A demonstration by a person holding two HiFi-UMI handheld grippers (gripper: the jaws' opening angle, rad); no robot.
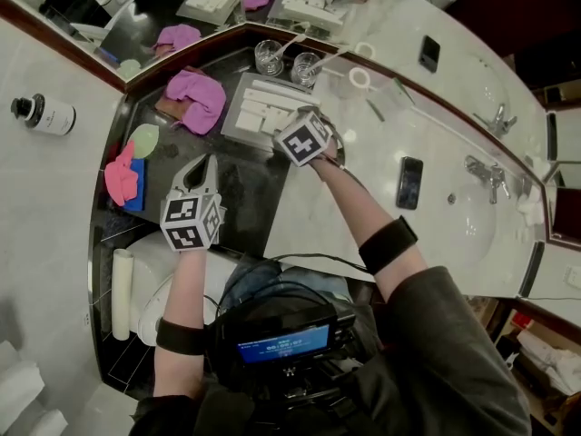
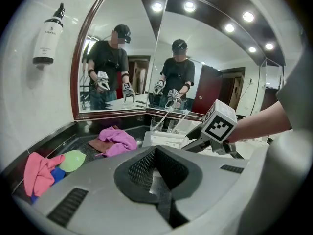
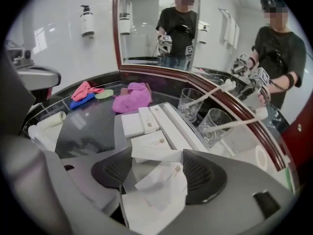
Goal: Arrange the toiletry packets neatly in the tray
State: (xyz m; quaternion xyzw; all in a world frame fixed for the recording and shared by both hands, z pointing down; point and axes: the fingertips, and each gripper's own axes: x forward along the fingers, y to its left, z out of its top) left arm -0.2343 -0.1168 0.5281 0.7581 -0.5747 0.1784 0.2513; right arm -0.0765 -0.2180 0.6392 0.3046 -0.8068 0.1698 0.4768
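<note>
- My right claw (image 3: 157, 150) points steeply down over the near end of the tray (image 1: 232, 121). The tray sits on the dark surface (image 1: 227, 184), in the corner below the mirror (image 2: 142, 43).
- Its jaws stand wide and grasp a white packet (image 3: 146, 154) by its two ends. The packet spans crosswise from one pad to the other.
- Just below the grasped one, more white packets (image 3: 164, 180) lie loose, overlapping and tilted out of line.
- Farther along the tray, other packets lie flat, side by side. The long ones run along the side nearest the glasses (image 3: 190, 102).
- The two glasses stand just beside the tray, against the mirror's wooden edge. Each holds a white stick that leans outward.
- My left claw (image 1: 202, 166) is clenched shut with nothing in it. It hangs over bare dark surface, to the left of the tray and apart from it.
- A purple cloth (image 1: 198, 94) lies heaped just beside the tray's far left corner.
- A pink cloth (image 1: 120, 178) and a green disc (image 1: 143, 139) lie near the left edge of the dark surface, well apart from the tray.
- A phone (image 1: 409, 182) lies flat on the pale part of the surface to the right, between my right arm and the basin (image 1: 481, 234).
</note>
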